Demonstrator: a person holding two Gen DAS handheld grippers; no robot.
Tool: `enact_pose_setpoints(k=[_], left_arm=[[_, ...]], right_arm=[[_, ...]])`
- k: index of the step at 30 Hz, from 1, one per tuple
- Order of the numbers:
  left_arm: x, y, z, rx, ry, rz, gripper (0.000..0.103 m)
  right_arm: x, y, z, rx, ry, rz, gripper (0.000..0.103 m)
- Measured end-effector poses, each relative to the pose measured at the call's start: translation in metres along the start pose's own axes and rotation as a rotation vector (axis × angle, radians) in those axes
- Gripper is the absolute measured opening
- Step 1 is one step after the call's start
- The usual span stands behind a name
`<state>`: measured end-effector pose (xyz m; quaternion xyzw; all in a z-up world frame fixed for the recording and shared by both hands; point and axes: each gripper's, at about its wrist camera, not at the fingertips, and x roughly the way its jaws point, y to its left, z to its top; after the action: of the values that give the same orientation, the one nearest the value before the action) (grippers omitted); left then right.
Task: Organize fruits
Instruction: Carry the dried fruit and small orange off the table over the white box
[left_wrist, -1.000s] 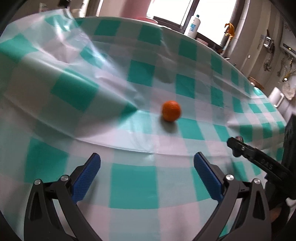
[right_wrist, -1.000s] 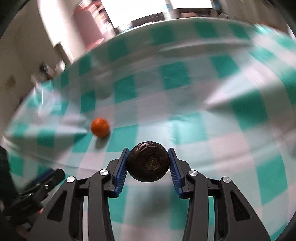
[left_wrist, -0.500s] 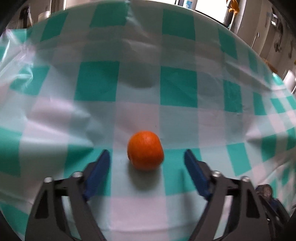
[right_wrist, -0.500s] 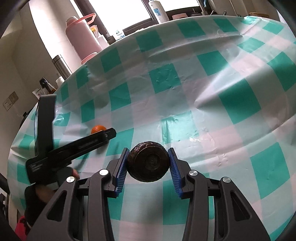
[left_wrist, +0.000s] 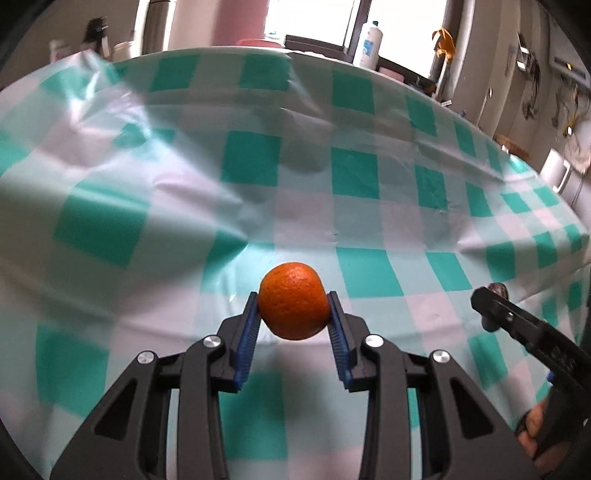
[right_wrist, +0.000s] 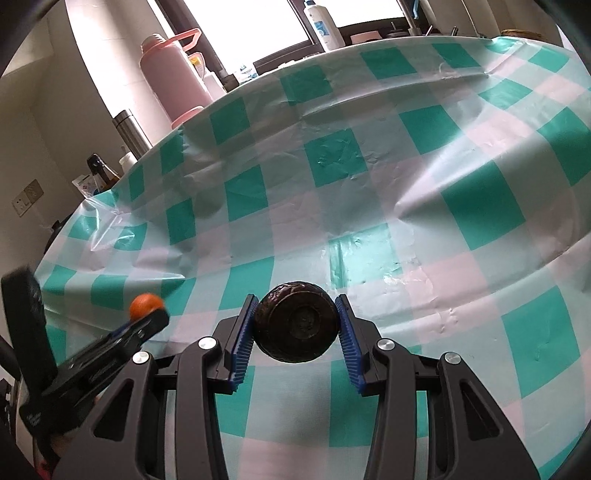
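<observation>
My left gripper (left_wrist: 293, 314) is shut on a small orange (left_wrist: 293, 300) and holds it just above the green-and-white checked tablecloth (left_wrist: 354, 177). My right gripper (right_wrist: 295, 321) is shut on a dark brown round fruit (right_wrist: 296, 321) held above the cloth. In the right wrist view the left gripper (right_wrist: 147, 314) shows at the lower left with the orange (right_wrist: 144, 303) at its tip. In the left wrist view the right gripper (left_wrist: 491, 302) reaches in from the right edge.
The cloth is wrinkled, with raised folds at the left (left_wrist: 110, 122). A pink flask (right_wrist: 173, 77), a steel flask (right_wrist: 131, 129), a dark bottle (right_wrist: 98, 170) and a white bottle (right_wrist: 321, 26) stand beyond the table's far edge by the window.
My left gripper moved up to the orange, closed on it and lifted it off the cloth. My right gripper kept hold of the dark fruit and stayed about where it was.
</observation>
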<state>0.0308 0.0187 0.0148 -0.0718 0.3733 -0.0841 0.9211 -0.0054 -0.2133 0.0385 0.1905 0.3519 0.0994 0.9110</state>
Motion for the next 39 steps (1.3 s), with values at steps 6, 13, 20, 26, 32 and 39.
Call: enact_pose_setpoints(k=[6, 13, 20, 26, 32, 39], left_arm=[[-0.027, 0.013, -0.007, -0.044, -0.058, -0.006, 0.036], [-0.027, 0.020, -0.008, -0.088, -0.046, -0.032, 0.036], [-0.045, 0.012, -0.020, -0.049, -0.071, -0.046, 0.036], [-0.076, 0.007, -0.039, -0.046, -0.105, -0.092, 0.036], [-0.106, -0.009, -0.063, 0.002, -0.134, -0.119, 0.036], [-0.121, -0.045, -0.085, 0.103, -0.128, -0.153, 0.036]], right_arm=[[-0.004, -0.001, 0.000, -0.001, 0.001, 0.030, 0.043], [-0.006, 0.000, -0.005, -0.011, 0.027, 0.036, 0.043], [-0.031, 0.008, -0.028, -0.019, 0.026, 0.064, 0.043], [-0.055, 0.020, -0.050, -0.062, 0.030, 0.088, 0.043], [-0.084, 0.019, -0.069, -0.085, 0.024, 0.108, 0.043], [-0.121, 0.008, -0.087, -0.129, -0.007, 0.068, 0.043]])
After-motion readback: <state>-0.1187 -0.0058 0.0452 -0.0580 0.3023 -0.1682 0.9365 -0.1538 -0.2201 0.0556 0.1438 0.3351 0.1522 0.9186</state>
